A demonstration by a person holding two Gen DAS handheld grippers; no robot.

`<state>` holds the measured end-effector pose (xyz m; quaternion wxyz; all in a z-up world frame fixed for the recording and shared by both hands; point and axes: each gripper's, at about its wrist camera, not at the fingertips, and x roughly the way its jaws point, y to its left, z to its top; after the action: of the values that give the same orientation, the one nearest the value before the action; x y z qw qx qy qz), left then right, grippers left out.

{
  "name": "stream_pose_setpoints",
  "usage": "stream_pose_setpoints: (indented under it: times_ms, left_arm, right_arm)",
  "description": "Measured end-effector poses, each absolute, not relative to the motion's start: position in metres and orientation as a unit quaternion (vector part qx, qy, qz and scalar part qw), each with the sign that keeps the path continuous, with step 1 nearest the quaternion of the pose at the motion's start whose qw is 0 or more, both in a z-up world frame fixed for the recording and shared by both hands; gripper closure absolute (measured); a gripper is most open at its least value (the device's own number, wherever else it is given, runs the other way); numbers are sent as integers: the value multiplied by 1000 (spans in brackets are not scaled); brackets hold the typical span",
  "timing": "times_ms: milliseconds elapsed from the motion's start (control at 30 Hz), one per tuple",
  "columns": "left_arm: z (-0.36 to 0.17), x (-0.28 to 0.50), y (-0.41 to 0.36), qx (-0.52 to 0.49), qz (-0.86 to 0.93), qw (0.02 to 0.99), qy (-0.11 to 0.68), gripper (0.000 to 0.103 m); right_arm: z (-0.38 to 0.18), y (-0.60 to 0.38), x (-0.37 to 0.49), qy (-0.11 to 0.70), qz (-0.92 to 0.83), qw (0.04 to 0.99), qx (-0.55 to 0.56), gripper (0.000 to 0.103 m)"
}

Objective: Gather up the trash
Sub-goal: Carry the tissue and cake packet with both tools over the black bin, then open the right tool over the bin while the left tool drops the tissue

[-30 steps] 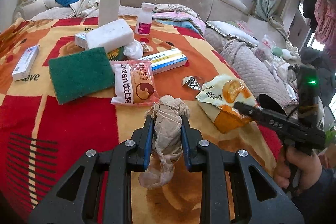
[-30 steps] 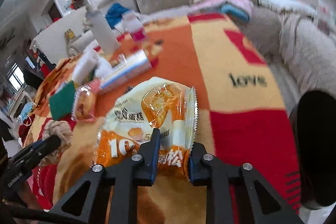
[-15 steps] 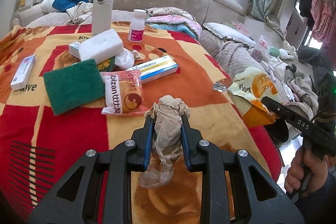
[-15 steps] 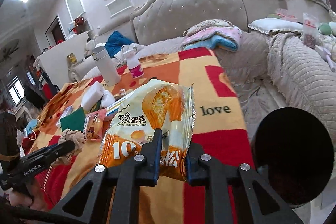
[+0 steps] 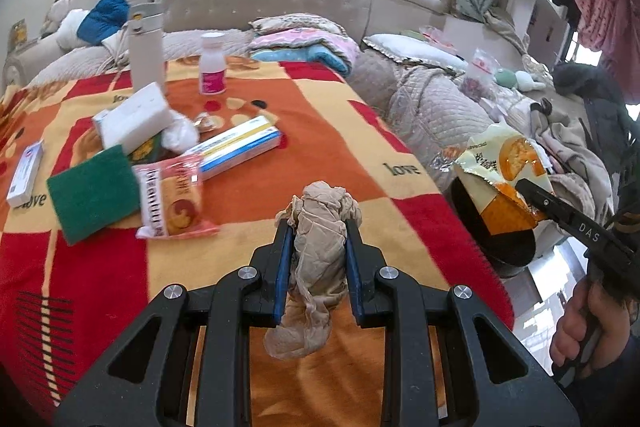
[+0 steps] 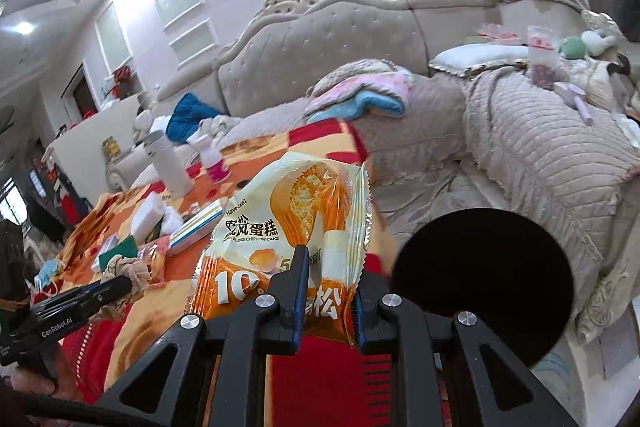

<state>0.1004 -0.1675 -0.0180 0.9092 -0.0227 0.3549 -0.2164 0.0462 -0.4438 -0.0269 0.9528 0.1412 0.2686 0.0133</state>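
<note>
My left gripper (image 5: 318, 231) is shut on a crumpled beige stocking (image 5: 320, 251), held above the red and orange blanket (image 5: 328, 163). My right gripper (image 6: 326, 267) is shut on an orange and white cake wrapper (image 6: 280, 227), lifted past the blanket's right edge. In the left wrist view the cake wrapper (image 5: 496, 179) hangs over a black round bin (image 5: 508, 247). The black round bin (image 6: 484, 283) sits just right of the wrapper in the right wrist view. A pink snack packet (image 5: 172, 195) still lies on the blanket.
On the blanket lie a green scouring pad (image 5: 94, 191), a white sponge block (image 5: 134, 115), a long blue and white box (image 5: 236, 147), a small box (image 5: 26, 173), a white flask (image 5: 146, 47) and a pill bottle (image 5: 212, 63). A quilted sofa (image 6: 540, 147) surrounds the table.
Both grippers have risen and moved right with their loads. The cake wrapper has left the blanket and now hangs by the black bin.
</note>
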Motion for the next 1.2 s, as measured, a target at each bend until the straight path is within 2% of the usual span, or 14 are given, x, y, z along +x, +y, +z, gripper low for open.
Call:
stream_pose_setpoints:
  times_ms: [467,1033,1133,1200]
  left_arm:
    - [-16,106,-261,33,-290,889,352,81]
    - [-39,148,-404,68,-394,826,396,80]
    - [-44,153,-413,64,-394,819,411,71]
    - [-46,156,-415,60,-391,819,416,59]
  right_arm:
    - [-31,-518,7,253,-101,946,175,86]
    - [-71,-556,34,346,-185,903,173,86]
    - [-76,-560,34,356,-187,898,179,85]
    - [-79,-561,34,362,-187,895,183,77]
